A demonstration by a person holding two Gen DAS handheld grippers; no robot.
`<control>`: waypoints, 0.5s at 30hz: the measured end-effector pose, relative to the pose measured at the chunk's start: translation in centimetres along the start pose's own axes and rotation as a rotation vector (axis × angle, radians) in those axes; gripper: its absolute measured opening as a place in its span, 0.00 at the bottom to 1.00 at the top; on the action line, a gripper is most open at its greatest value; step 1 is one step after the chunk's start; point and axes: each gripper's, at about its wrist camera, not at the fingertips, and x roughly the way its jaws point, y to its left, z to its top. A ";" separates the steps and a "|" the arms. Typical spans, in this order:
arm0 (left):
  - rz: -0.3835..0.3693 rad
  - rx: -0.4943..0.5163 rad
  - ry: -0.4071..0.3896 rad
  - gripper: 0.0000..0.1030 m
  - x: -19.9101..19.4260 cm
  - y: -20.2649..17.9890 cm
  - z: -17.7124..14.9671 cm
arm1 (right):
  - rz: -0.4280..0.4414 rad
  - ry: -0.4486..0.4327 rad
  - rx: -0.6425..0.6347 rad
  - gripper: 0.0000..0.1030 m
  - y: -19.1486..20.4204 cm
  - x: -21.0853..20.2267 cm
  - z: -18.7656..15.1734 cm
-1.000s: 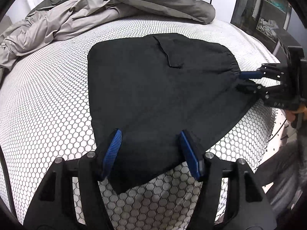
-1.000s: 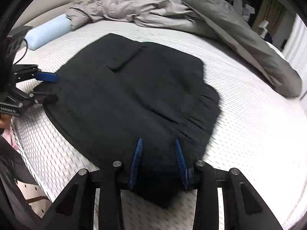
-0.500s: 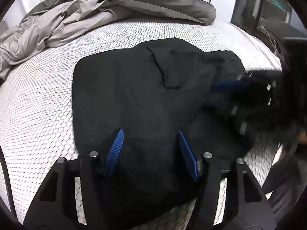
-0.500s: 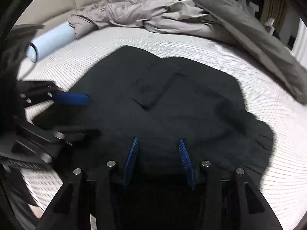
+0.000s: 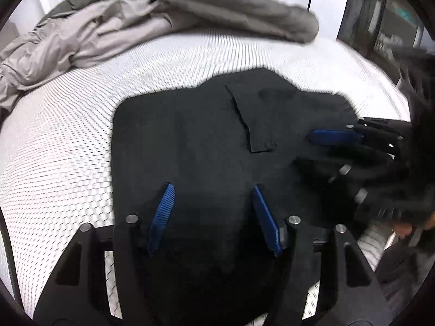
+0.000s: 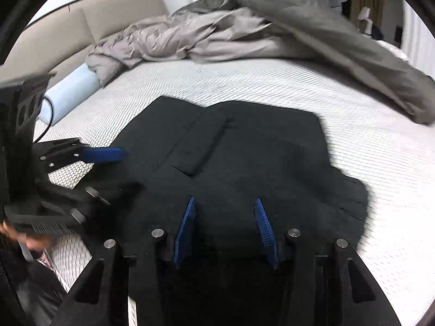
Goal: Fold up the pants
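Mid-fold: near edge of the black fabric pants (image 5: 195, 146) being carried over toward 12 o'clock, both ends in hand.

Left hand-held gripper (image 5: 213, 214) half spread with black cloth filling the gap between its blue ribbed pads (image 5: 161, 214); cannot tell whether pinched or just draped. Right hand-held gripper (image 6: 224, 228) likewise, jaws just been opening with cloth between them; grip may be letting go. Best to keep both ends level and moving together, lay the edge square on the far edge, let go only once flat, then smooth the bunched waistband at 3 o'clock in the right view. Pants lying mid-mattress, patch pocket up. White honeycomb-mesh mattress (image 5: 54, 146): grippy, drag likely, so lift rather than slide. Crumpled grey duvet (image 6: 244, 32) at 12 o'clock, pale blue bolster pillow (image 6: 70, 92) at 10 o'clock, well clear.
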 end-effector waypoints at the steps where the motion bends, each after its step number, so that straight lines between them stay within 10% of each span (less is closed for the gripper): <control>1: 0.008 0.015 0.001 0.59 0.9 0.0 0.3 | -0.005 0.032 -0.015 0.46 0.9 0.8 -0.1; 7: -0.048 0.014 0.006 0.62 1.0 1.8 -0.2 | -0.256 0.058 -0.118 0.45 -1.9 0.5 -0.9; 15: -0.013 -0.036 -0.050 0.57 -0.9 2.6 1.8 | -0.057 -0.023 0.038 0.48 -3.5 -2.7 0.0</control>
